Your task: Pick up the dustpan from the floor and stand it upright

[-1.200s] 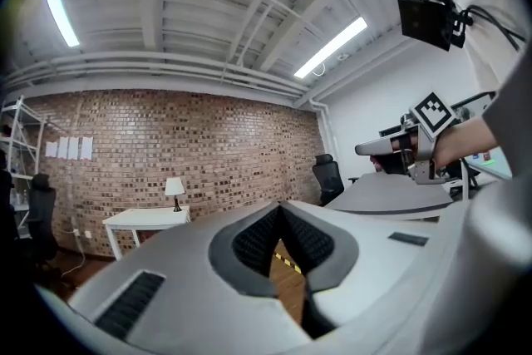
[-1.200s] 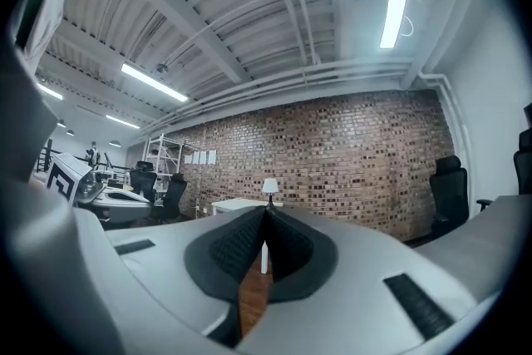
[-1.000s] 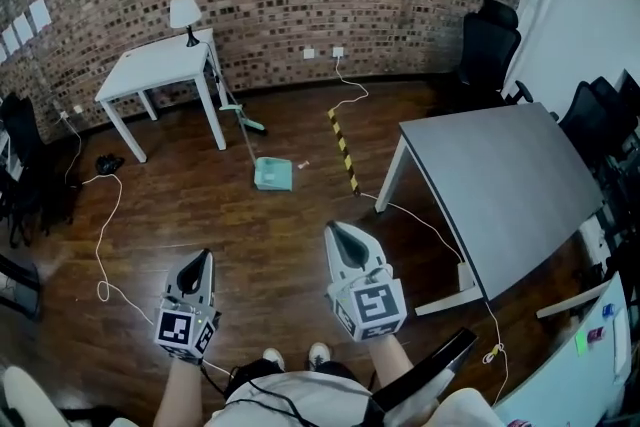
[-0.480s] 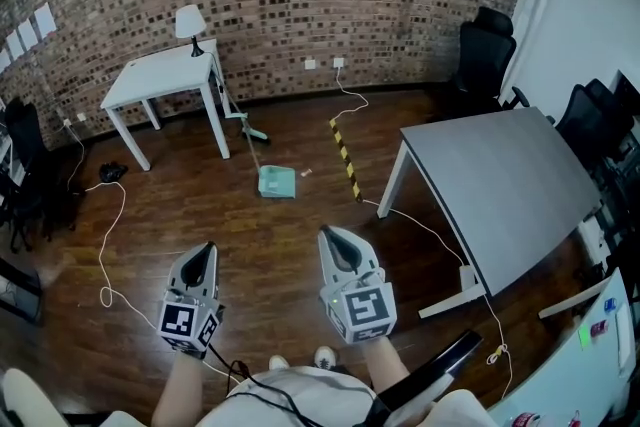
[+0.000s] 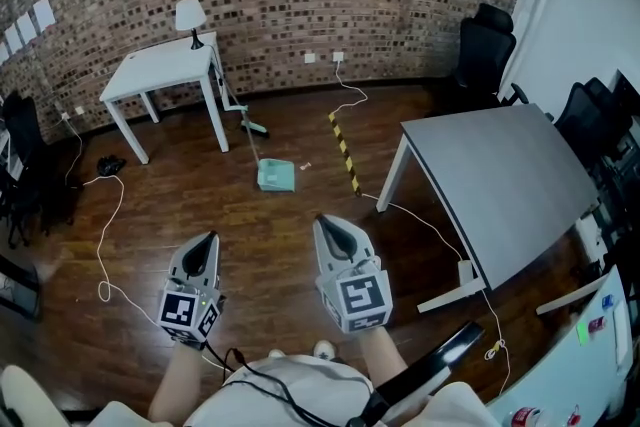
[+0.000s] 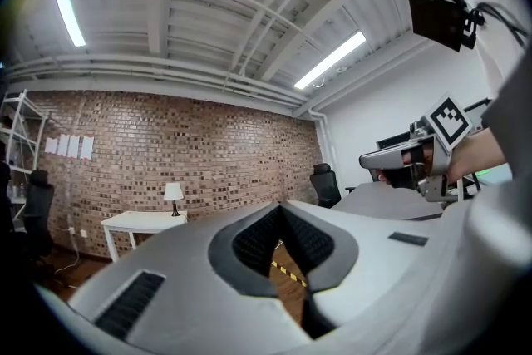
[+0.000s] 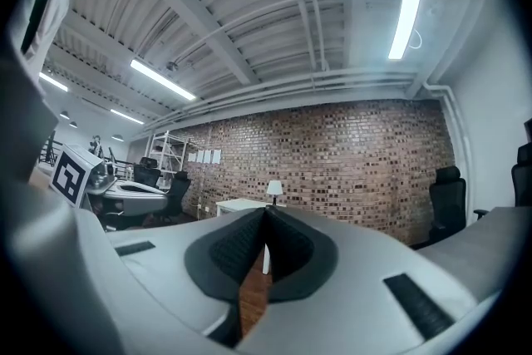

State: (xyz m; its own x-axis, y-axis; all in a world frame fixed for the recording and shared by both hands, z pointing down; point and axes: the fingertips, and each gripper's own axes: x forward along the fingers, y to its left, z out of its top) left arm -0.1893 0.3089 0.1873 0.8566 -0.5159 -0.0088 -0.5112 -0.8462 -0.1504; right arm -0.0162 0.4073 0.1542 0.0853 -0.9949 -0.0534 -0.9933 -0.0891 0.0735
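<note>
**Position of items.** The dustpan (image 5: pixel 275 175) is seen flat on the wooden floor (image 5: pixel 200 205), far from the person and just right of the white table (image 5: pixel 160 70). Its long handle (image 5: pixel 250 140) runs away toward the table's near right leg. It is not upright.

**Grippers.** The left gripper (image 5: pixel 208 239) and right gripper (image 5: pixel 326 224) are held low and near, well apart from the dustpan. In each gripper view the jaws are closed tip to tip, with nothing between them.

**Step in hand (judged).** An approach to the dustpan is required. The jaws should be opened before arrival. The handle is best taken rather than the pan, so that the pan can be pivoted onto its base. The white cable (image 5: pixel 100 235) and the striped tape (image 5: pixel 344 151) should be avoided underfoot.

**Change from earlier frames.** Both jaw pairs remain closed. The grippers have shifted only slightly, and the dustpan's place in the head view is almost unchanged. No marked closing of the gap is recorded.
</note>
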